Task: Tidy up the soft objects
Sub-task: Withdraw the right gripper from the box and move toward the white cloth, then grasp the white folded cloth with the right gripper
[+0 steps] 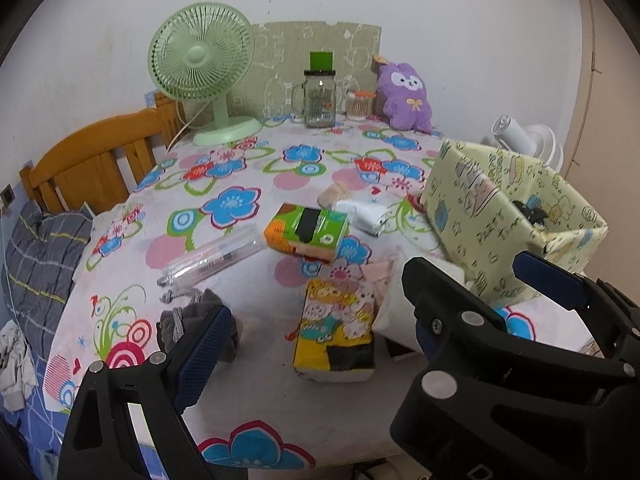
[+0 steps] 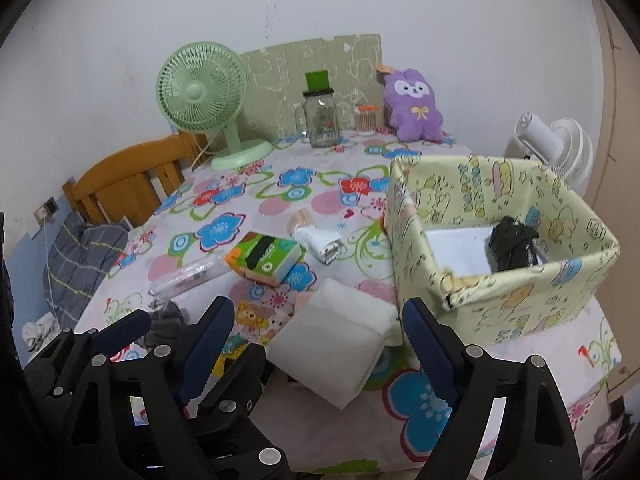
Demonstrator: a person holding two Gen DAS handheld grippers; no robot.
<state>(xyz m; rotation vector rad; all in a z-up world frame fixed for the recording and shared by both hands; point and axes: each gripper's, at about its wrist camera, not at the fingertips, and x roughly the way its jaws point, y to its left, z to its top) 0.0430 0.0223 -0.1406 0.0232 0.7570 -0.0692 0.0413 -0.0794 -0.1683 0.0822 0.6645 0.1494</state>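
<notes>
My left gripper (image 1: 308, 320) is open low over the flowered tablecloth, its fingers on either side of a yellow cartoon tissue pack (image 1: 332, 328) without touching it. A grey sock bundle (image 1: 192, 316) lies by its left finger. My right gripper (image 2: 320, 340) is open around a folded white cloth (image 2: 336, 340), and its pads are not pressing. A yellow fabric box (image 2: 520, 304) stands just right of it with a black item (image 2: 512, 244) inside. Rolled white socks (image 2: 320, 244), a beige roll (image 2: 302, 218) and a green-orange tissue pack (image 2: 264, 256) lie mid-table. A purple plush (image 2: 416, 106) sits at the back.
A green fan (image 1: 202, 68), a glass jar (image 1: 319, 98) and a small swab jar (image 1: 358, 106) stand along the back wall. A clear tube (image 1: 212, 258) lies left of the tissue packs. A white fan (image 2: 552, 144) stands behind the box, and a wooden headboard (image 1: 92, 160) is at the left.
</notes>
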